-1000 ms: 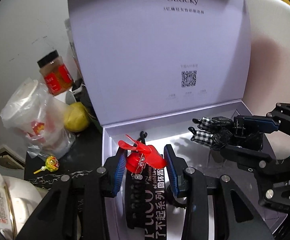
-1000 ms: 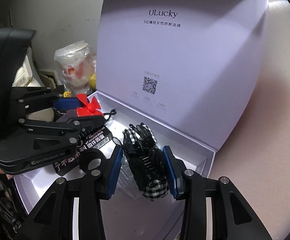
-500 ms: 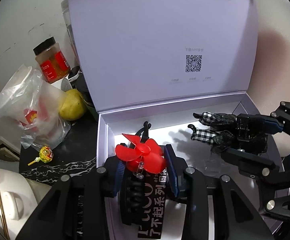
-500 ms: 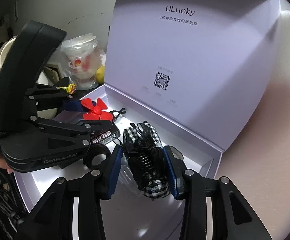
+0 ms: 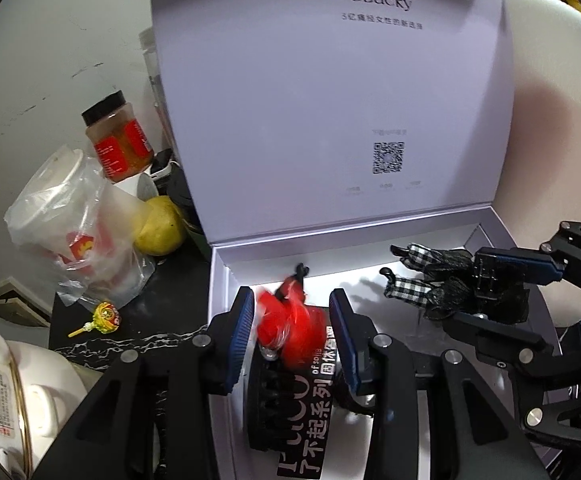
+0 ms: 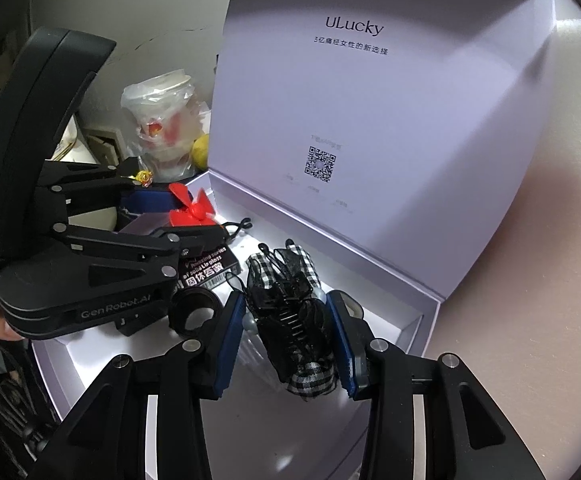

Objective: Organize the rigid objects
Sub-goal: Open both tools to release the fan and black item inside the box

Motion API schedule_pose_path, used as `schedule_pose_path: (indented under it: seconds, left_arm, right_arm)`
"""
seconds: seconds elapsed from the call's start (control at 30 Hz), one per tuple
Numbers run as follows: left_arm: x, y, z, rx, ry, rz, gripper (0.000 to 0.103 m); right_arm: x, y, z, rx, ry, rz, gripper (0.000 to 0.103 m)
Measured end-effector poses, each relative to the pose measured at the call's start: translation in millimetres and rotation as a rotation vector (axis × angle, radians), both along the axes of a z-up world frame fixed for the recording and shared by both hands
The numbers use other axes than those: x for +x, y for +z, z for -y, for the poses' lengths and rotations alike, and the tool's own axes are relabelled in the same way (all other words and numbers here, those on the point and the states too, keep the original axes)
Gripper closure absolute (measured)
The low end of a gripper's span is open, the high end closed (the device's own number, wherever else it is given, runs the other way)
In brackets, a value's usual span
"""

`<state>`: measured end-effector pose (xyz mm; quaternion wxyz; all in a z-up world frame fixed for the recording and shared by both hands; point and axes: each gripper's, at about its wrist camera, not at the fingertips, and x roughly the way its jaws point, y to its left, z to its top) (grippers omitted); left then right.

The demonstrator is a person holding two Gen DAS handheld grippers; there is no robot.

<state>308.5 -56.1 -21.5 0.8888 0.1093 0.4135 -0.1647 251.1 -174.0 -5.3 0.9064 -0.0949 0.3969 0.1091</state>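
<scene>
In the left wrist view, the left gripper (image 5: 292, 332) sat at the lower centre of the frame, over the near left corner of the open white box (image 5: 220, 288). Its blue pads stood only a little apart, with a black claw clip carrying a red fan (image 5: 290, 320) between them, the fan blurred as if spinning. The pads looked close on the clip's sides, so I judged it held rather than set down, though the contact itself was hard to make out. Under the clip lay a black printed carton (image 5: 310, 420) on the box floor. At the right of the frame the right gripper (image 5: 502, 292) reached in with a black-and-white checked bow clip (image 5: 418, 280). Outside the box, at the left, stood a jar (image 5: 118, 140), a bagged cup (image 5: 66, 216), a yellow fruit (image 5: 160, 226) and a lollipop (image 5: 104, 314).

In the right wrist view, the right gripper (image 6: 286, 336) filled the lower centre, narrowly parted and closed upon the checked bow clip (image 6: 290, 312), which hung over the middle of the box floor (image 6: 290, 420). The left gripper (image 6: 194, 224) lay across the left of the frame beside the black printed carton (image 6: 206, 268), with a black ring (image 6: 192, 312) below it.

Judging by this, both clips had reached the box but neither was released; letting go remained, and perhaps the loose things outside.
</scene>
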Motion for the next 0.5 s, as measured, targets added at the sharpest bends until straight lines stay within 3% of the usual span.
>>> schedule_pose_path:
  seconds: [0.1,0.33,0.5]
  left_arm:
    - [0.7,0.1,0.1,0.011,0.010,-0.008,0.064]
    - [0.2,-2.4,0.0,0.017,0.010,-0.026,0.064]
    - [-2.6,-1.2,-4.2,-0.009,0.016,-0.030,0.064]
  right_arm:
    - [-0.9,1.4,0.2,-0.006,0.000,0.000,0.062]
    - [-5.5,2.6,2.8,0.008,-0.016,-0.012,0.049]
    - [-7.5,4.7,2.3,0.002,-0.023,-0.015,0.048]
